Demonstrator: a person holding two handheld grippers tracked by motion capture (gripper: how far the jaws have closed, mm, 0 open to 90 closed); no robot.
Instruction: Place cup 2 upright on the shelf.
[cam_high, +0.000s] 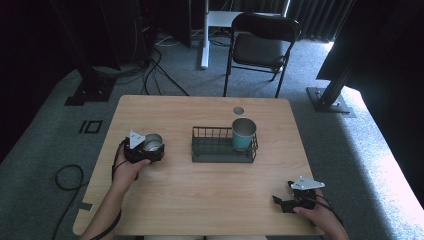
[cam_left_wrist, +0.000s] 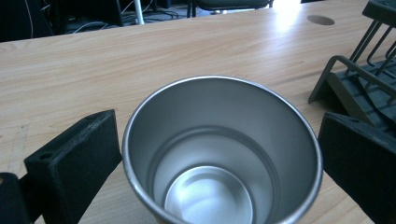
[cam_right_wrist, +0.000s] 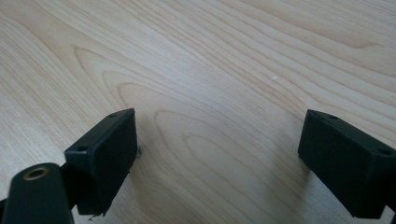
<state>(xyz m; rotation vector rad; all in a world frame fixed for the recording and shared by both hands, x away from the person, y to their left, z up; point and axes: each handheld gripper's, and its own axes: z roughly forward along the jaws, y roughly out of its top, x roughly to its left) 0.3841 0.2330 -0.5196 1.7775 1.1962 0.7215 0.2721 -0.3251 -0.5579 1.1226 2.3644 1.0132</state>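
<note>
A light wooden rectangular table (cam_high: 200, 190) is seen from above, with a small round hole (cam_high: 238, 110) near its far edge. A dark wire rack with a solid tray base (cam_high: 220, 148) is placed near the table's middle, and a teal metal cup with a silver rim (cam_high: 243, 133) is stood upright in the rack's right end. To the left of the rack, well apart from it, a shiny steel cup (cam_high: 153, 143) is set upright on the wood. It is framed by the left gripper (cam_high: 145, 150), whose jaws are spread on either side of the rim without pressing it. The right gripper (cam_high: 292, 202) is rested near the table's near right corner, its jaws held wide apart over bare wood.
</note>
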